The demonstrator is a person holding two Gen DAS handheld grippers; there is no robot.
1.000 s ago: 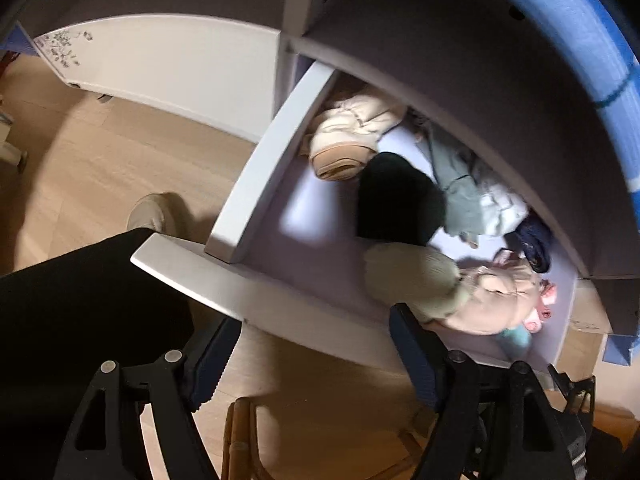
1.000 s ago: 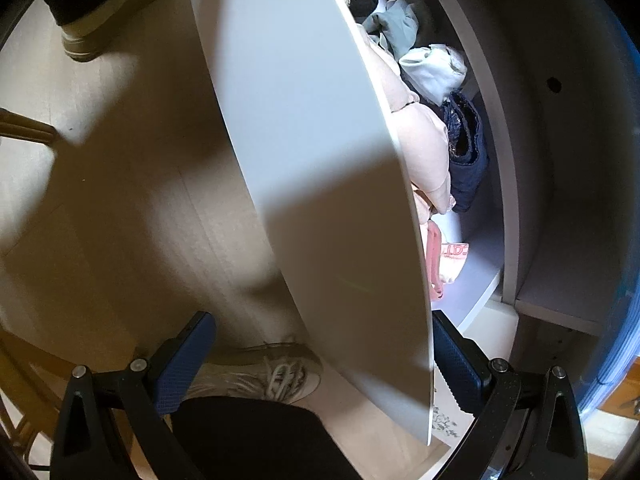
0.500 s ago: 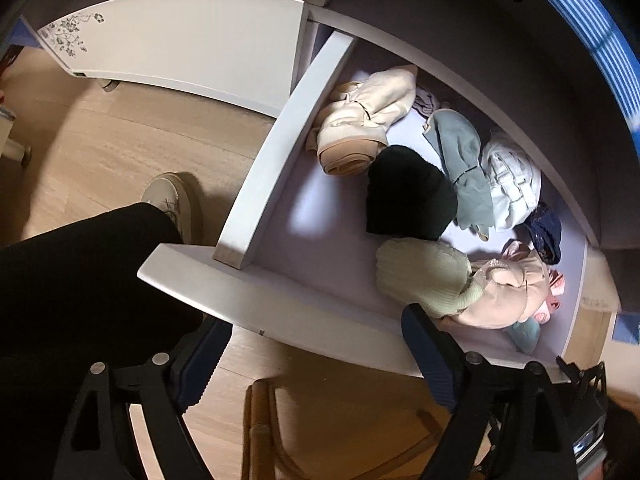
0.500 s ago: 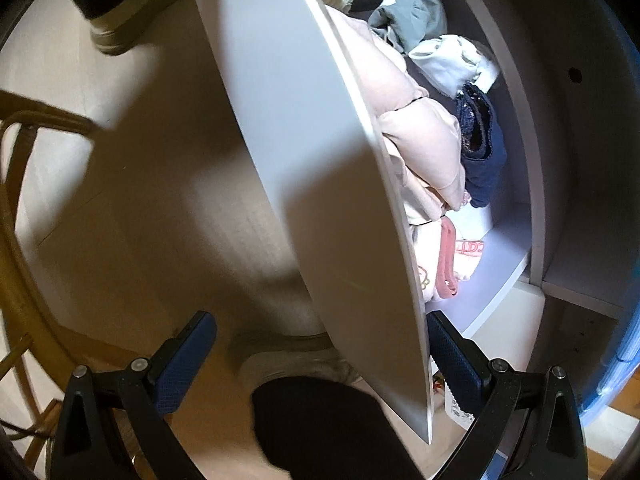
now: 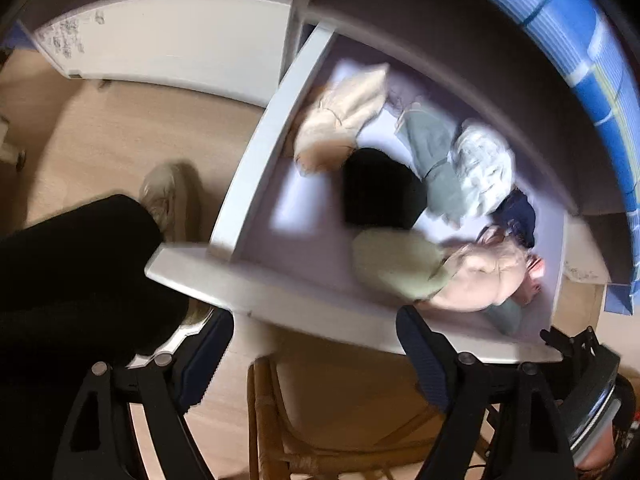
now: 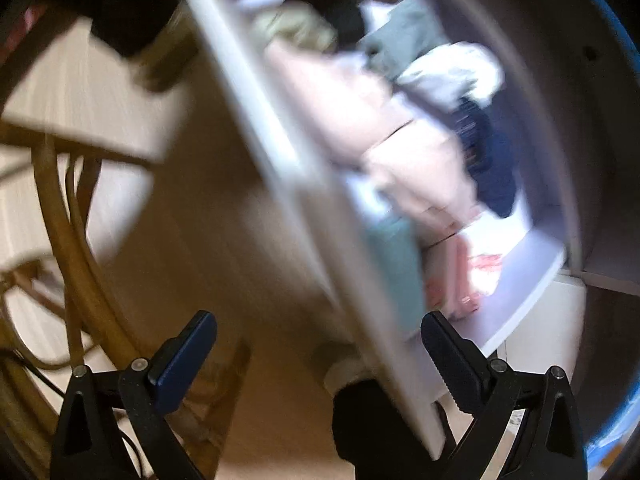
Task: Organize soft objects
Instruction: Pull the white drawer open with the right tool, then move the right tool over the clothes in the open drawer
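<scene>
The open drawer (image 5: pixel 256 148) is accessible from above. Bare drawer floor (image 5: pixel 304 216) lies along its left side wall and toward the front panel (image 5: pixel 320 312). Soft garments fill the middle and right: a black item (image 5: pixel 380 192), a green item (image 5: pixel 396 264) and a pink item (image 5: pixel 480 284) against the front panel. The front panel blocks any low approach. A wicker chair (image 5: pixel 280 432) stands below both spread grippers.

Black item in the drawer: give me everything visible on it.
The black item is a soft, rounded lump of dark fabric, matte, with no seams or details readable through the blur. It lies in the middle of the open drawer on its pale floor. The cream bundle touches it behind, the grey-green garment to the right, the light green knit in front. Neither gripper touches it.
</scene>
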